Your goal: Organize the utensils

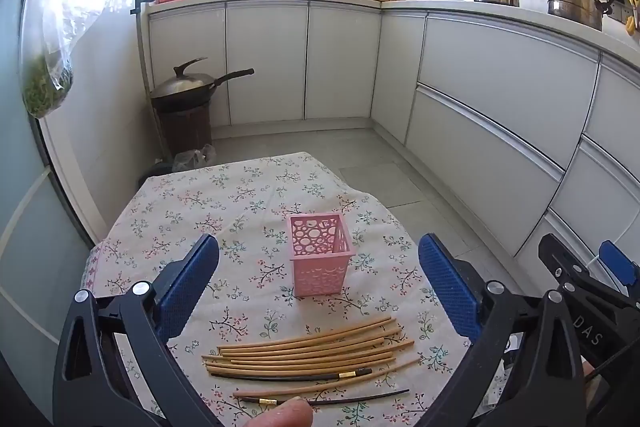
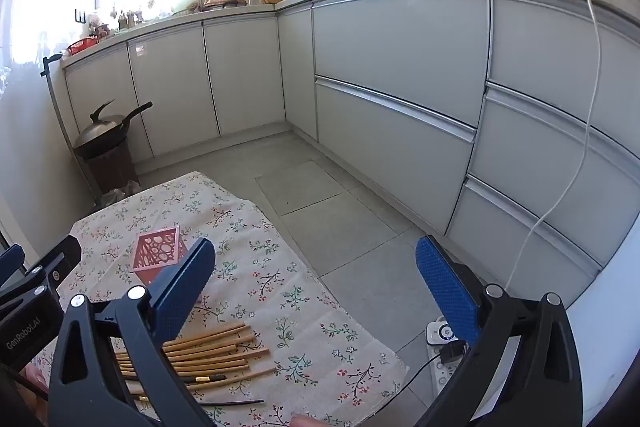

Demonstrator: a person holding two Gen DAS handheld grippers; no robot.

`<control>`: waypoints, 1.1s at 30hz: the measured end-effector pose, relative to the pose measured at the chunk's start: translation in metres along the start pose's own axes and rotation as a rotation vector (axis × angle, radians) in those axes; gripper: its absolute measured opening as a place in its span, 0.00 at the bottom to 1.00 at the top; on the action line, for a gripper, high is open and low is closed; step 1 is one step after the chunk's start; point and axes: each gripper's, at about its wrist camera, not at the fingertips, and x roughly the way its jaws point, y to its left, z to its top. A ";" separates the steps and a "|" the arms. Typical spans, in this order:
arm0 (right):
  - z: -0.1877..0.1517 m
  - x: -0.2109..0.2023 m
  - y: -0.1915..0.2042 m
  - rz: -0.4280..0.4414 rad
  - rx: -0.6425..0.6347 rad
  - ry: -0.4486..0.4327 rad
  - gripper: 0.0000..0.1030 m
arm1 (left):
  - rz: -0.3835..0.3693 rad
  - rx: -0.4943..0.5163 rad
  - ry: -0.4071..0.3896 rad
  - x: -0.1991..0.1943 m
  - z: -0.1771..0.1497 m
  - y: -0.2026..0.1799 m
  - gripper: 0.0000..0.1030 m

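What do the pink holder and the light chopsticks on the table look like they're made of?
Pink holder: likely molded plastic, with a uniform matte pink colour and thin walls pierced by neat circular cutouts. Light chopsticks: probably bamboo or wood, going by their tan, unpainted, matte look; grain is too fine to see.

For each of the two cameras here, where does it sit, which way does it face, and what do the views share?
Left wrist: on the left gripper, facing across the floral table at the pink holder and chopsticks; own open fingers, a fingertip, and the right gripper at right.
Right wrist: on the right gripper, above the table's right edge facing the cabinets; own open fingers, left gripper at left.
Shared: holder, chopsticks, table.
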 end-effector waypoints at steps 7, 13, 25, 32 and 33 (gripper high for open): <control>-0.001 0.000 0.001 0.001 -0.005 0.000 0.95 | 0.006 0.017 0.001 0.000 0.000 -0.003 0.93; 0.000 -0.002 0.002 0.002 -0.008 0.001 0.95 | 0.003 0.018 0.000 -0.002 0.001 -0.002 0.93; -0.001 0.002 0.002 0.000 -0.003 0.009 0.95 | -0.003 0.016 0.006 -0.001 -0.002 0.000 0.93; -0.001 0.002 0.002 0.000 -0.002 0.010 0.95 | 0.000 0.013 0.008 0.002 -0.002 0.001 0.93; -0.002 0.003 0.002 0.001 -0.003 0.010 0.95 | 0.000 0.014 0.008 0.002 -0.002 0.001 0.93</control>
